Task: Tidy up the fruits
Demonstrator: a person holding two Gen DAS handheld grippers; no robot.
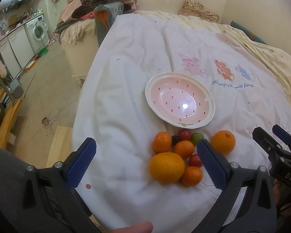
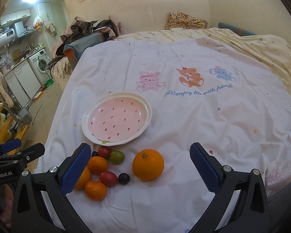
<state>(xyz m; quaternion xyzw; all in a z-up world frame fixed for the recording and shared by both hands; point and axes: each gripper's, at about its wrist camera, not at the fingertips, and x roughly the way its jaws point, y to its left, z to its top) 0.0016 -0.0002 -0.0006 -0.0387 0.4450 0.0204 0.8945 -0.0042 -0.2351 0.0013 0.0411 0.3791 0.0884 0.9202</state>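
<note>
Fruit pile [image 1: 182, 155]: lower centre of the left wrist view, lower left of the right wrist view, lying loose on a white printed sheet [image 2: 184, 116].
- Large orange [image 1: 166, 167], nearest the left camera, touching a small mandarin [image 1: 191, 175] on its right.
- Two more mandarins [image 1: 162, 142] [image 1: 184, 149] just behind it.
- Second large orange [image 2: 148, 164], stem up, set slightly apart to the right of the cluster.
- Red tomatoes [image 2: 108, 178] [image 2: 104, 152], one green one [image 2: 117, 156], and two dark grape-like fruits [image 2: 124, 178] [image 2: 94, 153] tucked among the citrus.

Plate [image 2: 145, 104]: pink with seed marks and a cream rim, empty, just beyond the pile at mid-frame in both views, not touching the fruit as far as can be seen.

Left gripper [image 1: 146, 158]: lower frame, blue-padded fingers spread wide, holding nothing; the nearer fruits appear between the fingers, untouched. A fingertip [image 1: 135, 228] shows at the bottom edge.

Right gripper [image 2: 139, 163]: lower frame, fingers likewise spread wide and empty, the separate orange seen between them, with no contact.

Surroundings: cartoon animals and lettering printed on the sheet, upper right; a yellow quilt [image 2: 261, 44] behind; a heap of clothes [image 1: 99, 2] at upper centre; a washing machine [image 1: 37, 31] at upper left.
</note>
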